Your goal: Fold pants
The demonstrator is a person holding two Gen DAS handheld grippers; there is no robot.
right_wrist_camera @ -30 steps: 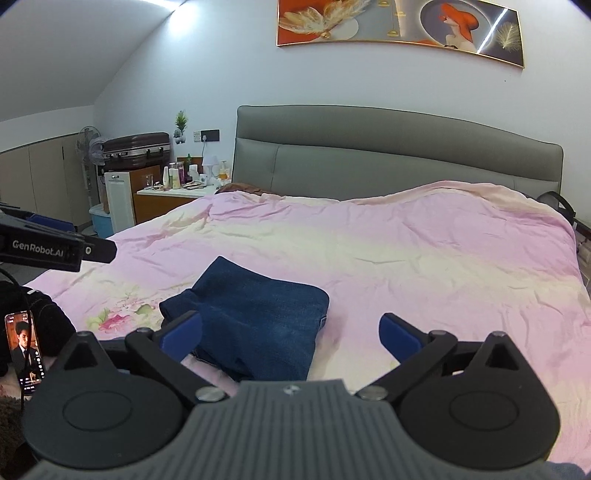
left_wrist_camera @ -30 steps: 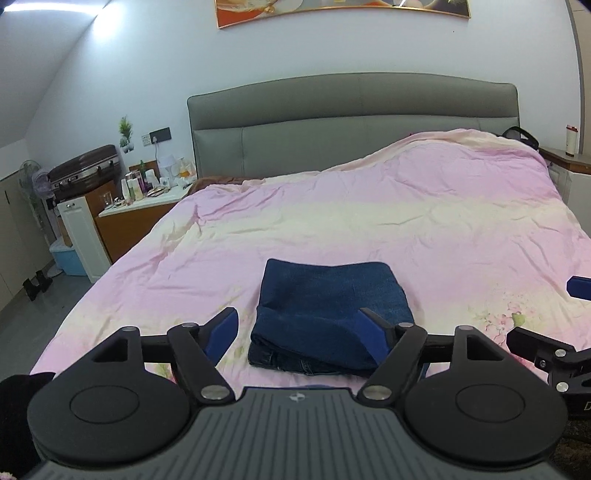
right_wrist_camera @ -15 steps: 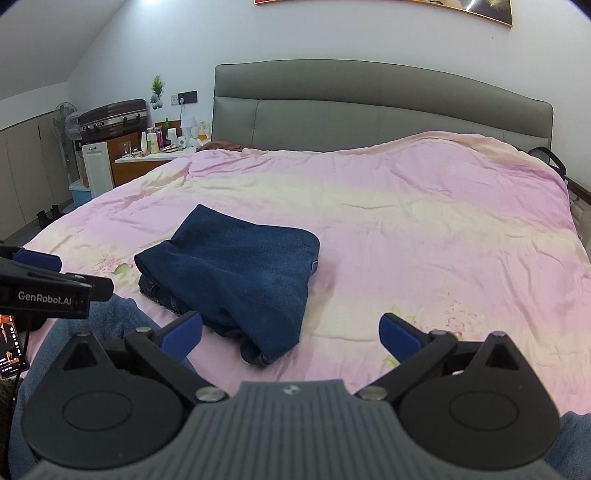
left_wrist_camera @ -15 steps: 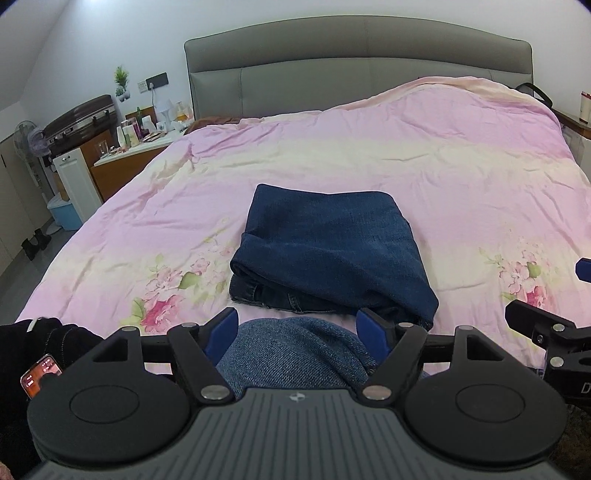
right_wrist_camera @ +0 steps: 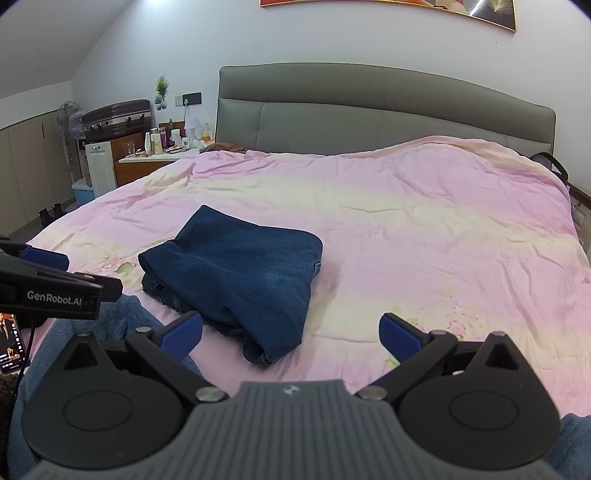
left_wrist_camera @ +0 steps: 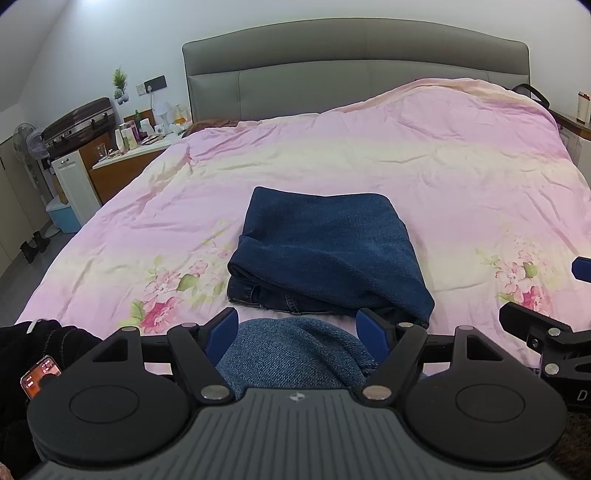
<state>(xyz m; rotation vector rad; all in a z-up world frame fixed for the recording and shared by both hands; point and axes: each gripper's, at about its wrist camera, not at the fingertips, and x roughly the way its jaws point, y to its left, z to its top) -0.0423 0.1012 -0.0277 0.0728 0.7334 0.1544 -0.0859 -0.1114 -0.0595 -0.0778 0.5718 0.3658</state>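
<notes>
Over the last second both cameras have tipped downward and pulled back toward the foot of the bed. In the left view the pants [left_wrist_camera: 325,258] have climbed from 6 o'clock to mid-frame and look larger; a knee [left_wrist_camera: 295,354] in lighter denim now fills the gap between the left gripper's [left_wrist_camera: 297,330] spread fingers, where the pants sat before. A phone [left_wrist_camera: 38,378] has come in at 8 o'clock. In the right view the wall picture [right_wrist_camera: 406,5] has slid almost off at 12 o'clock.

"GenRobot.AI" stands in white on the left tongs [right_wrist_camera: 51,258], in the right wrist view.
</notes>
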